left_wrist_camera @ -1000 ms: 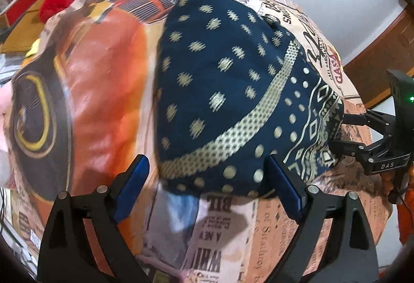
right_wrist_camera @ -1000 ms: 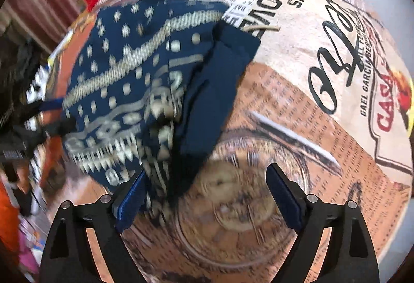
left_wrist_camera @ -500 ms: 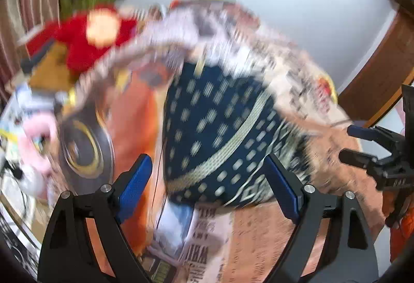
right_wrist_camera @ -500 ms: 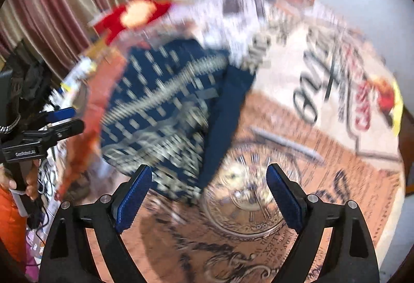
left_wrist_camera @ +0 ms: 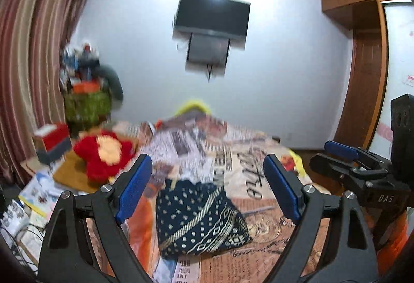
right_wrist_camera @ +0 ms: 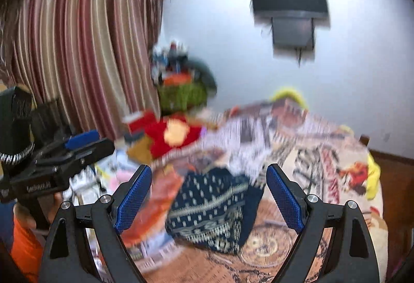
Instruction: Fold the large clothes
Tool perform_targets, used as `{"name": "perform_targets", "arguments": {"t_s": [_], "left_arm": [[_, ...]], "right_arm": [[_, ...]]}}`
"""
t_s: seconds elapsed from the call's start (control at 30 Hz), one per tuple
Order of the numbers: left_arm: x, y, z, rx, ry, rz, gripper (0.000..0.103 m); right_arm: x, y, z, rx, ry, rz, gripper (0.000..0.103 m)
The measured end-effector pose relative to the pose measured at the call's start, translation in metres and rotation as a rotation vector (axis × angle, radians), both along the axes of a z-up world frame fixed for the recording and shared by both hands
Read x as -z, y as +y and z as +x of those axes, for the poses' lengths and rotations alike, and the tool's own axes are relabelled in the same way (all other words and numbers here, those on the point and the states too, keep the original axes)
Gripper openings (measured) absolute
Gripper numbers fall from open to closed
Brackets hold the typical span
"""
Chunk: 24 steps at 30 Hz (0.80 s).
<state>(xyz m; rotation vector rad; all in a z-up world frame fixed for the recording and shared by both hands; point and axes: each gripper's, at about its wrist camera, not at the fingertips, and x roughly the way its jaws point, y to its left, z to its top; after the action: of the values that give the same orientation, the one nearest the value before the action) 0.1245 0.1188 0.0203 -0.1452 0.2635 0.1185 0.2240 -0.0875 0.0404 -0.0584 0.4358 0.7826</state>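
Note:
A folded navy garment with gold dots and bands lies on the printed bedspread. It also shows in the right wrist view, blurred. My left gripper is open and empty, raised well above and back from the garment. My right gripper is open and empty, also raised clear of it. The right gripper also shows at the right of the left wrist view. The left gripper also shows at the left of the right wrist view.
A red plush toy lies at the bed's far left. A cluttered green stand is by the striped curtain. A wall TV hangs ahead. A wooden wardrobe stands at the right. Papers and boxes lie left.
Both grippers have pulled up and back from the folded garment, so the room and wall come into view. The garment stays on the bed. Both grippers remain open.

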Motion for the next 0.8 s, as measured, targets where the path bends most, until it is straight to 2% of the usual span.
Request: {"name": "perform_targets", "arguments": {"t_s": [0.13, 0.3, 0.37, 0.43, 0.8], "left_arm": [[-0.009, -0.018, -0.026, -0.039, -0.067, 0.036, 0.088], [-0.011, -0.036, -0.049, -0.09, -0.11, 0.086, 0.088], [-0.01, -0.04, -0.052, -0.1, -0.112, 0.098, 0.09], [-0.007, -0.043, -0.055, -0.099, -0.112, 0.097, 0.092], [0.001, -0.041, -0.057, -0.103, -0.082, 0.06, 0.093]], "right_arm": [[-0.02, -0.021, -0.031, 0.045, -0.086, 0.084, 0.089], [-0.026, -0.036, -0.06, 0.083, -0.136, 0.109, 0.089], [-0.024, -0.039, -0.067, 0.098, -0.144, 0.103, 0.091], [-0.023, -0.044, -0.074, 0.121, -0.149, 0.1, 0.097], [-0.015, -0.052, -0.091, 0.141, -0.152, 0.075, 0.099]]}}
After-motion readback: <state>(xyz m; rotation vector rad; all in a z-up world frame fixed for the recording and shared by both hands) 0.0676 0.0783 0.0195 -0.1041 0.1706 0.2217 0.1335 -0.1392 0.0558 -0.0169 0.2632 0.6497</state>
